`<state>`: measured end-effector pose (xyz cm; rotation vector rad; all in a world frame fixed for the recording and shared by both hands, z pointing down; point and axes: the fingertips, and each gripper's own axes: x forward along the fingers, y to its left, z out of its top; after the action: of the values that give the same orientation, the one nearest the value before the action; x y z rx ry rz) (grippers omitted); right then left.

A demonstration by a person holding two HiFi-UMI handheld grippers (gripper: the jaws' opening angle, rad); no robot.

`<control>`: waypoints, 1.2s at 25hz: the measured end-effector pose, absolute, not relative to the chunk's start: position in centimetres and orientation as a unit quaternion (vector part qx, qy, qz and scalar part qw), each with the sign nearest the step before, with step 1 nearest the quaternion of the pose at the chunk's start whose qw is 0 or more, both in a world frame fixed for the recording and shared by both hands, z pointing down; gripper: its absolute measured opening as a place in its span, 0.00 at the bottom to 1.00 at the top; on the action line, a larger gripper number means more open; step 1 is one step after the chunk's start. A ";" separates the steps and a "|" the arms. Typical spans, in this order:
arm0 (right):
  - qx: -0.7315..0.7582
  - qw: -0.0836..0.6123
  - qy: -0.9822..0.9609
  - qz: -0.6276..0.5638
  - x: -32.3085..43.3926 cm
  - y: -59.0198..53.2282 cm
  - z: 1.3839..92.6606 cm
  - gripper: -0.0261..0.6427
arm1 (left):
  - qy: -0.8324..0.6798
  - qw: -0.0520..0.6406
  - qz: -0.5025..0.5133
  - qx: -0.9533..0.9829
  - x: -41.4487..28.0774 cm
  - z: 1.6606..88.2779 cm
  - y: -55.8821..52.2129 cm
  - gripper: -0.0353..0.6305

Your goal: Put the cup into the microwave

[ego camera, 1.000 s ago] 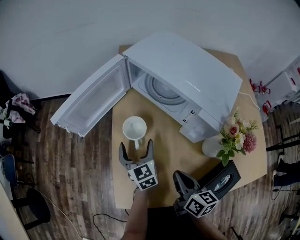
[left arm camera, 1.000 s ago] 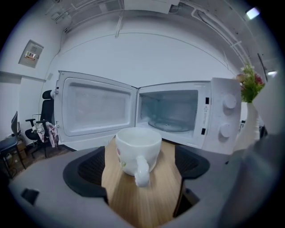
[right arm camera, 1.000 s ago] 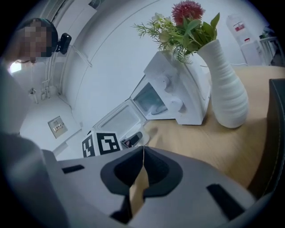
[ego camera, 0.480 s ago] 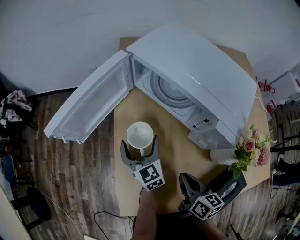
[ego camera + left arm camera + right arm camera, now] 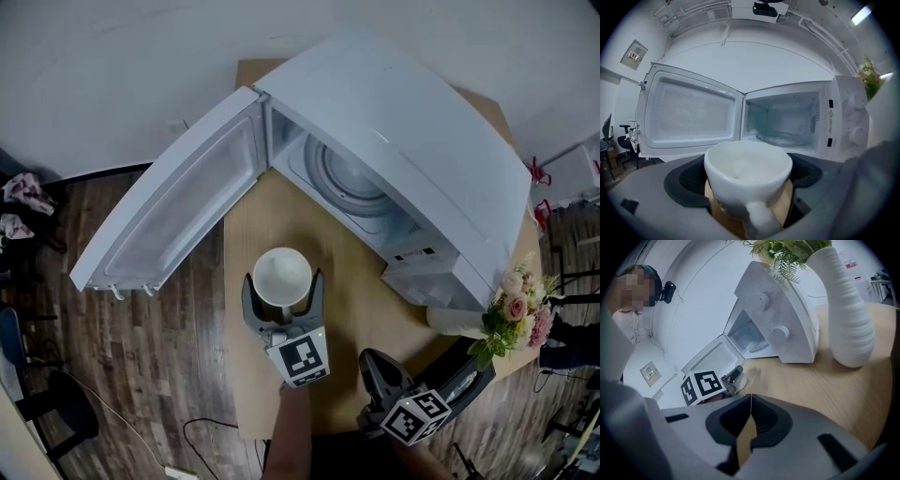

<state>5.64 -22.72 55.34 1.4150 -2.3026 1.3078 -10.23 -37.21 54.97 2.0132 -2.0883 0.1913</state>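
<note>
Right of the open white microwave door (image 5: 169,206), the left gripper (image 5: 282,281), jaws just now widening, is straddling the white ceramic cup (image 5: 747,173) on the wooden table (image 5: 253,216) at centre frame; an off-centre squeeze could be tipping it. Lower right, the right gripper (image 5: 375,361) is sitting pinched together.

Left gripper (image 5: 282,286) is pointing nearly level; its jaws have just been opening and are standing wide either side of the cup (image 5: 747,164), not pressing it. Right gripper (image 5: 373,364) is hanging alongside, jaws closed together, empty.
</note>
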 end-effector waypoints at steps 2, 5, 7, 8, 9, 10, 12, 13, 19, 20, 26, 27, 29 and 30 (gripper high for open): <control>0.473 0.069 -0.762 0.437 5.7 -22.8 55.6 0.03 | -0.711 0.116 0.065 0.690 -10.2 55.0 -37.3 0.79; 0.476 0.066 -0.759 0.439 5.8 -22.7 55.8 0.03 | -0.710 0.115 0.067 0.691 -10.3 55.0 -37.3 0.79; 0.476 0.068 -0.759 0.438 5.8 -22.6 55.9 0.03 | -0.710 0.115 0.066 0.692 -10.3 55.0 -37.3 0.79; 0.476 0.069 -0.759 0.438 5.8 -22.5 55.9 0.03 | -0.709 0.115 0.066 0.692 -10.2 55.0 -37.3 0.79; 0.477 0.070 -0.759 0.438 5.8 -22.4 55.9 0.03 | -0.708 0.115 0.066 0.694 -10.2 55.0 -37.4 0.79; 0.477 0.069 -0.758 0.440 5.9 -22.3 56.0 0.03 | -0.705 0.115 0.066 0.696 -10.2 55.0 -37.4 0.79; 0.477 0.068 -0.756 0.443 6.0 -22.2 56.1 0.03 | -0.700 0.117 0.066 0.701 -10.1 55.1 -37.4 0.79; 0.477 0.069 -0.756 0.442 6.1 -22.2 56.1 0.03 | -0.698 0.118 0.067 0.703 -10.1 55.1 -37.3 0.79; 0.474 0.066 -0.757 0.444 6.0 -22.3 56.5 0.03 | -0.674 0.114 0.085 0.725 -9.8 54.9 -37.1 0.79; 0.472 0.067 -0.759 0.444 5.8 -22.4 56.5 0.03 | -0.669 0.114 0.086 0.729 -9.8 54.8 -37.0 0.79; 0.460 0.062 -0.772 0.434 4.5 -23.0 55.9 0.03 | -0.645 0.104 0.086 0.752 -9.8 53.3 -36.8 0.79; 0.457 0.060 -0.774 0.434 4.2 -23.1 55.8 0.03 | -0.641 0.102 0.087 0.755 -9.8 53.0 -36.8 0.79; 0.454 0.057 -0.777 0.434 3.7 -23.1 55.5 0.03 | -0.636 0.098 0.087 0.760 -9.8 52.2 -37.0 0.79; 0.452 0.055 -0.778 0.433 3.5 -23.0 55.4 0.03 | -0.634 0.097 0.086 0.762 -9.8 51.8 -37.0 0.79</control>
<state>3.51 -23.04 55.37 1.3716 -2.3611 1.3159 -9.79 -37.01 51.80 2.2558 -1.8783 0.2549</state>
